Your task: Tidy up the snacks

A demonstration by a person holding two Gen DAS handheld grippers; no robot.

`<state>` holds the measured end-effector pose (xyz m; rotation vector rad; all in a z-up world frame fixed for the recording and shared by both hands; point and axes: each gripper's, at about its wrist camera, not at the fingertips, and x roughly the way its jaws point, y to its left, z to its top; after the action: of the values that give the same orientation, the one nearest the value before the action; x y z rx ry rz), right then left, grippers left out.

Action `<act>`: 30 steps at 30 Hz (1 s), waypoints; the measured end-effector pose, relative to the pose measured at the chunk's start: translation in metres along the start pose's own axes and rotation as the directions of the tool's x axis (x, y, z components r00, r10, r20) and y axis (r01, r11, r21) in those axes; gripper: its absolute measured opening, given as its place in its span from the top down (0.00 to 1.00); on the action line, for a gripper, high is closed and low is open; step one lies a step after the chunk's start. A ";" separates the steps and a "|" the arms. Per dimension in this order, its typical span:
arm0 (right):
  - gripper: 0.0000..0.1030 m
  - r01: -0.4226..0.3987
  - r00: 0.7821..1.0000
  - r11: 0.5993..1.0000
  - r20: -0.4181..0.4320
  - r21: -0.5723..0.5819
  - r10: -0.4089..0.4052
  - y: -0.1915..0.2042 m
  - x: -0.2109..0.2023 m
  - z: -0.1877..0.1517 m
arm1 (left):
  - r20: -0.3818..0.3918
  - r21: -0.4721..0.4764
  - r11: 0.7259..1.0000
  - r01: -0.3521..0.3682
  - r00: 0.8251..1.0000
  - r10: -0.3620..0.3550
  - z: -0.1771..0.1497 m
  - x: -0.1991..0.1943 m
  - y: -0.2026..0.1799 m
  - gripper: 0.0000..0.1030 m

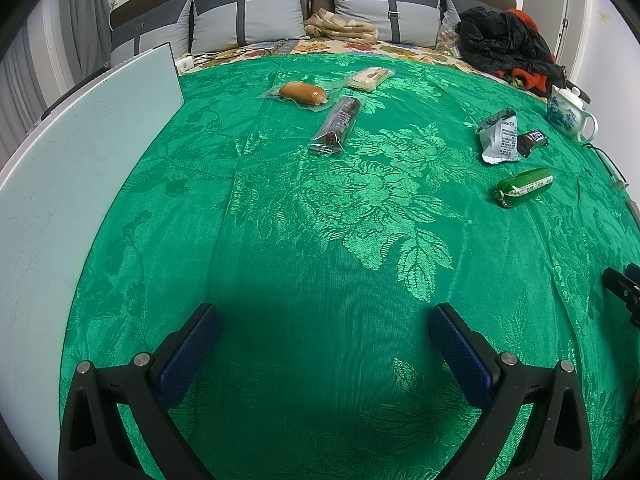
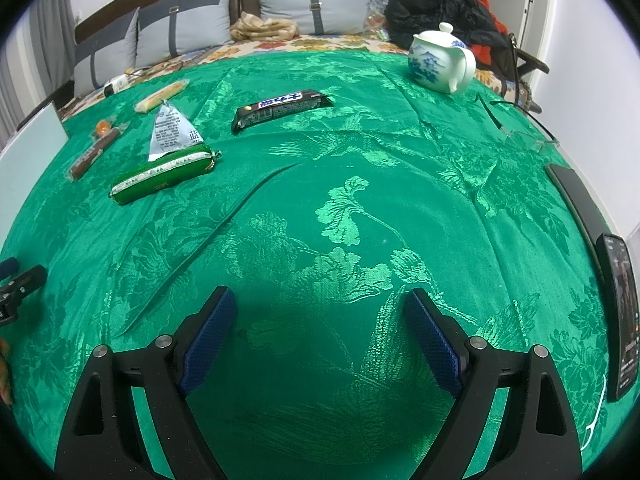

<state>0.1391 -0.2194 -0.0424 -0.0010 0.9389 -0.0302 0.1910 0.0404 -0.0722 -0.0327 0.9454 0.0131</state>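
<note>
I held my left claw (image 1: 324, 324) wide apart over the green cloth (image 1: 320, 240), nothing between its blue pads (image 1: 188, 356). My right claw (image 2: 320, 312) was spread just as wide and empty too, low over the same cloth.

The snacks lay scattered ahead of me. Far off to my left side sat a bun in clear wrap (image 1: 302, 92), with a pale wrapped cake (image 1: 369, 78) just beside it and a long brown bar (image 1: 338, 124) lying a little nearer. Toward the right side lay a silver packet (image 1: 500, 136), a dark chocolate bar (image 2: 282, 108) close to it, and nearer me a green sausage (image 1: 524, 186). From my right claw the sausage lay just in front of the silver packet, close enough that I could not tell whether they touched.

A blue-and-white teapot (image 2: 440, 60) stood at the far right edge of the cloth. A phone (image 2: 622, 316) lay by the right edge, and a white board (image 1: 80, 152) covered the left side.
</note>
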 end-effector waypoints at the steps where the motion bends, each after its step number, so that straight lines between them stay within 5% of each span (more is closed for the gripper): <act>1: 0.12 0.000 1.000 1.000 0.000 0.000 0.000 -0.001 0.000 0.000 | 0.000 0.000 1.000 0.000 1.000 0.000 0.000 -0.001 0.000 0.00; 25: 0.12 -0.001 1.000 1.000 0.000 0.000 0.001 0.000 0.000 0.000 | -0.002 0.006 1.000 0.001 1.000 -0.001 0.000 0.000 -0.001 0.00; 30: 0.12 -0.001 1.000 1.000 0.000 0.000 0.001 0.000 0.000 0.001 | -0.157 0.068 0.997 0.046 0.987 -0.035 0.024 0.010 0.006 0.01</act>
<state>0.1397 -0.2193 -0.0423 -0.0009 0.9393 -0.0293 0.2163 0.0473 -0.0669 0.0133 1.1013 -0.0617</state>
